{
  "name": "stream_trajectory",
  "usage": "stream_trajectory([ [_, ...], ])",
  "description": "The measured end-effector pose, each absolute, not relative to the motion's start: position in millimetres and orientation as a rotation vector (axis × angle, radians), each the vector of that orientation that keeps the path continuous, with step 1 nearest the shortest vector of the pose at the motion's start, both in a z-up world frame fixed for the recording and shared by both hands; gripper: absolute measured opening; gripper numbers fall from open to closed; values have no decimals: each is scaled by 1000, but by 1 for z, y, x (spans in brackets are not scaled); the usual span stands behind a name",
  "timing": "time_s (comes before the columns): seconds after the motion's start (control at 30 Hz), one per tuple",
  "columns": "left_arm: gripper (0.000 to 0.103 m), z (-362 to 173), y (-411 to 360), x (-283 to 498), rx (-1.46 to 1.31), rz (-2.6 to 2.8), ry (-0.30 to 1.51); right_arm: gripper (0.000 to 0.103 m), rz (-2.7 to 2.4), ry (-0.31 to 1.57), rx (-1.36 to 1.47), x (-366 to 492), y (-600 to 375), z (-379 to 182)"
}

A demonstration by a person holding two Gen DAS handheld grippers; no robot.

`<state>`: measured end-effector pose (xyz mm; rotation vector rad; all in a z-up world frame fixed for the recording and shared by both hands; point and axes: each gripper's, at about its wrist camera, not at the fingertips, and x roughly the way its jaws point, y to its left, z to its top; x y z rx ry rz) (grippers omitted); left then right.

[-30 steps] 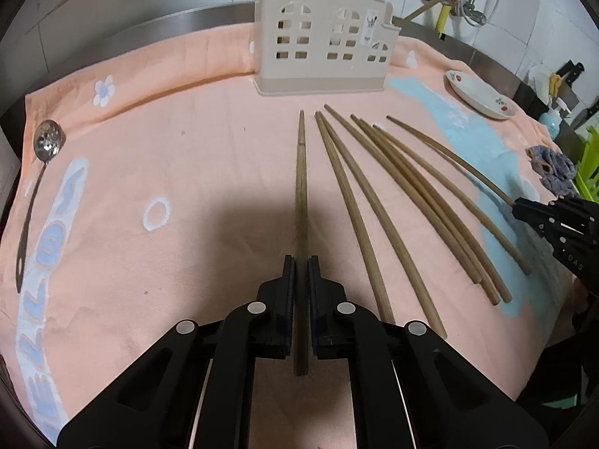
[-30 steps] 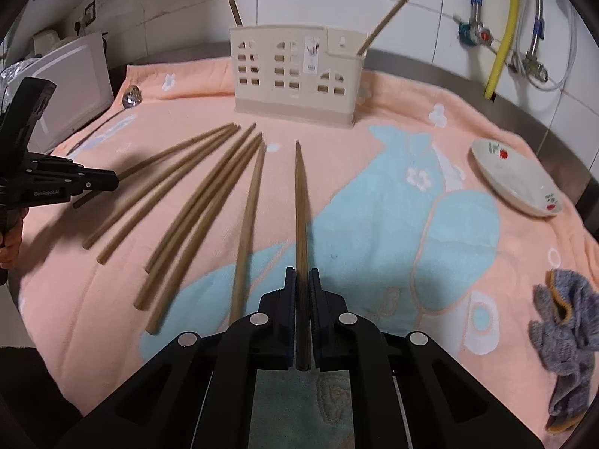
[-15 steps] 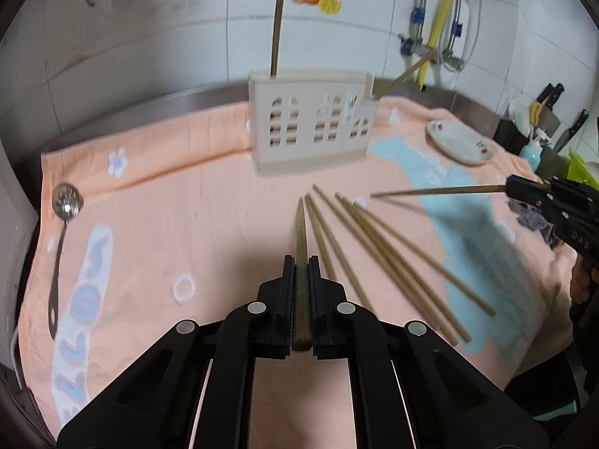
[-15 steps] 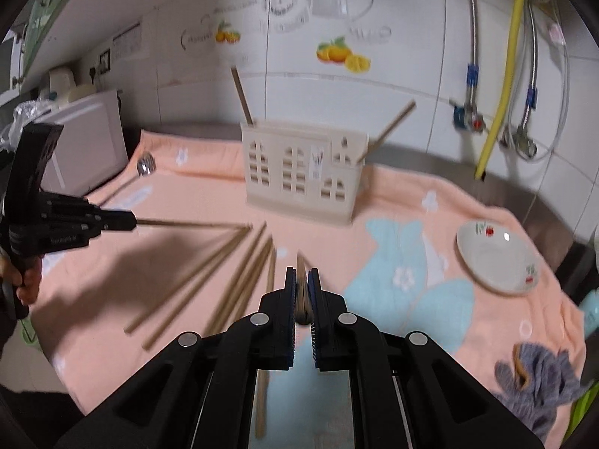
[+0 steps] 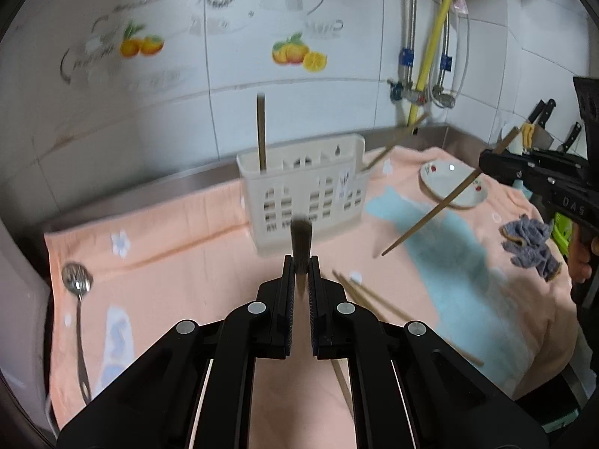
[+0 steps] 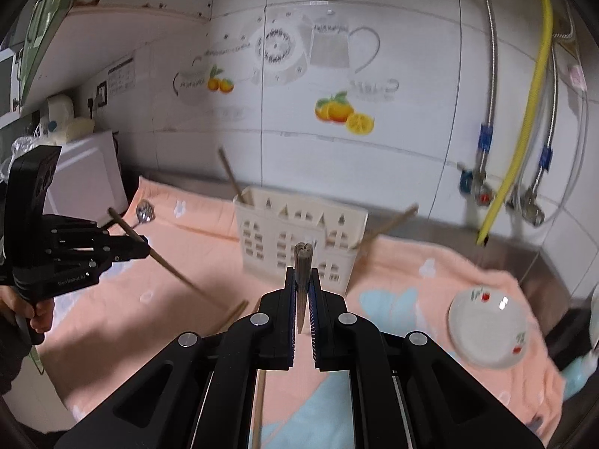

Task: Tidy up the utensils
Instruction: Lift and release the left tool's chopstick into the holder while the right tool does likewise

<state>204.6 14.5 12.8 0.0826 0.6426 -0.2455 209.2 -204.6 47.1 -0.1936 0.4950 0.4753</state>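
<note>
Two tongs, left tongs (image 5: 300,262) and right tongs (image 6: 302,273), each clamp one chopstick (image 5: 301,241) above the bench, its long axis aimed at the holder (image 5: 307,202) near the back edge.

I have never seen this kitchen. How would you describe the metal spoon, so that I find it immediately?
Start from the peach-coloured towel that covers the counter, with the cream plastic utensil holder with window-shaped holes standing on it near the tiled wall. Go to the towel's edge far left of that holder: there lies the perforated metal spoon. It is the only shiny metal utensil; the others are brown wooden chopsticks.
</note>
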Motion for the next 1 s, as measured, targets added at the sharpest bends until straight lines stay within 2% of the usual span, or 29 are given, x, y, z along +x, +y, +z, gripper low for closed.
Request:
stream_trajectory([
  [0.3, 6, 78, 1, 235, 97, -272, 547, 6, 488, 435, -168, 239, -204, 108],
  [0.6, 6, 136, -8, 253, 116, -241, 414, 6, 469, 394, -151, 266, -204, 135],
  [0.77, 6, 136, -8, 276, 140, -193, 412, 6, 457, 409, -156, 283, -199, 132],
  [1.0, 6, 104, 3, 307, 105, -175, 505, 6, 440, 470, -180, 305, -190, 106],
])
